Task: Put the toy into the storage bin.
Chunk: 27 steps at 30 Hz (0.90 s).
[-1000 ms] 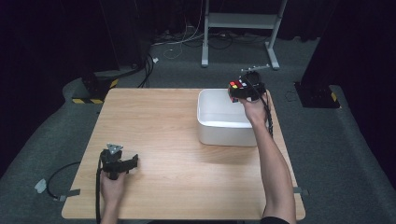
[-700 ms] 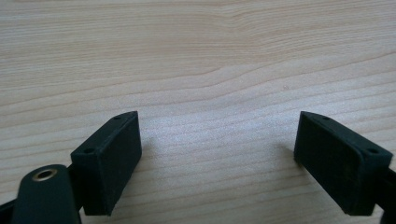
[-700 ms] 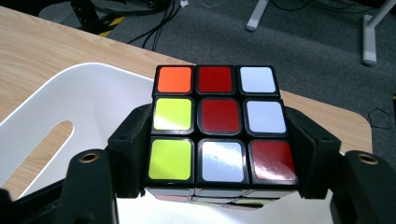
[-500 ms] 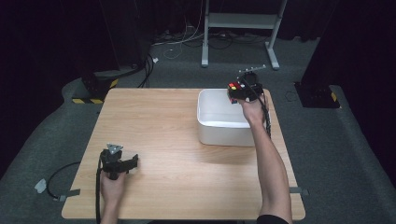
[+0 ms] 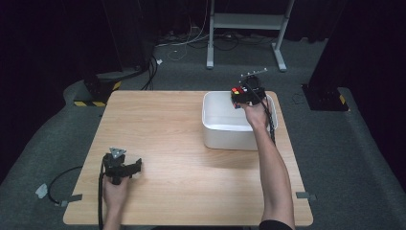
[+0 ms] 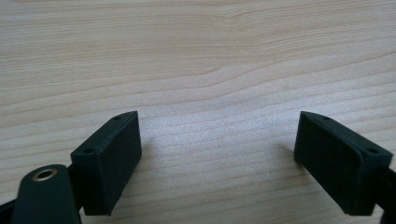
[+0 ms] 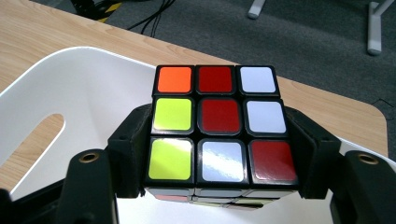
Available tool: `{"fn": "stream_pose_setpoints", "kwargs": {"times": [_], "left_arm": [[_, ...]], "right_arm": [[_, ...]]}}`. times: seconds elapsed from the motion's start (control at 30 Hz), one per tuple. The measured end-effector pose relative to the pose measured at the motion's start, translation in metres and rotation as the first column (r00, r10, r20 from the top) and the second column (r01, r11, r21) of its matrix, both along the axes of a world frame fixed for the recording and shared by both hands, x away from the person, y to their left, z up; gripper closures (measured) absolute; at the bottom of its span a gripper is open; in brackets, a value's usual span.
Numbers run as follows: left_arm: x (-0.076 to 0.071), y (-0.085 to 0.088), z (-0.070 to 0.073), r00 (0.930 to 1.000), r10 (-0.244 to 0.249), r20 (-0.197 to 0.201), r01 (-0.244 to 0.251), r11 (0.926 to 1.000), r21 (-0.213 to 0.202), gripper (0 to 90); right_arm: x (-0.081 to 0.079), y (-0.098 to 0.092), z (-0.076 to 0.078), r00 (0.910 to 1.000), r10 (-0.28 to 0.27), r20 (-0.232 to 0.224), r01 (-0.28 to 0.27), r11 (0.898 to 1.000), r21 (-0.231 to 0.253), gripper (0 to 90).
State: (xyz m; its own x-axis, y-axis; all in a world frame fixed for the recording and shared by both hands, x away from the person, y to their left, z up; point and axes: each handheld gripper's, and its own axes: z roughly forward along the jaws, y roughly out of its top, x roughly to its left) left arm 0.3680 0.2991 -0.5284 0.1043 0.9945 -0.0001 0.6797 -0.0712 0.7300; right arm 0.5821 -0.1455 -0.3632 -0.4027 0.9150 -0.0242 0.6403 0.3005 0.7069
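A scrambled puzzle cube (image 7: 219, 126) with red, white, yellow and orange stickers is clamped between the jaws of my right gripper (image 7: 219, 154). In the high view the cube (image 5: 238, 92) and right gripper (image 5: 244, 96) hang over the far right part of a white bin (image 5: 225, 136). The bin's rim and handle slot (image 7: 42, 135) show below the cube in the right gripper view. My left gripper (image 5: 136, 166) rests near the table's front left, open. Its jaws stand wide apart over bare wood (image 6: 219, 140) with nothing between them.
The wooden table (image 5: 167, 129) has free room across its left and middle. A metal stand (image 5: 246, 28) and cables (image 5: 153, 67) lie on the grey floor beyond the far edge. A cable (image 5: 60, 182) trails off the table's left front corner.
The right hand with the cube has shifted slightly toward the bin's far edge. The left gripper has stayed put.
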Motion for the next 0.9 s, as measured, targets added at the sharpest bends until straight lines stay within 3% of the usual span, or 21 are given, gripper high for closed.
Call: {"fn": "stream_pose_setpoints", "kwargs": {"times": [0.9], "left_arm": [[0.000,0.000,0.000,1.0000,0.000,0.002,0.000,1.0000,-0.001,15.0]], "right_arm": [[0.002,0.000,-0.012,0.9988,0.016,-0.046,-0.016,1.000,-0.006,33.6]]}}
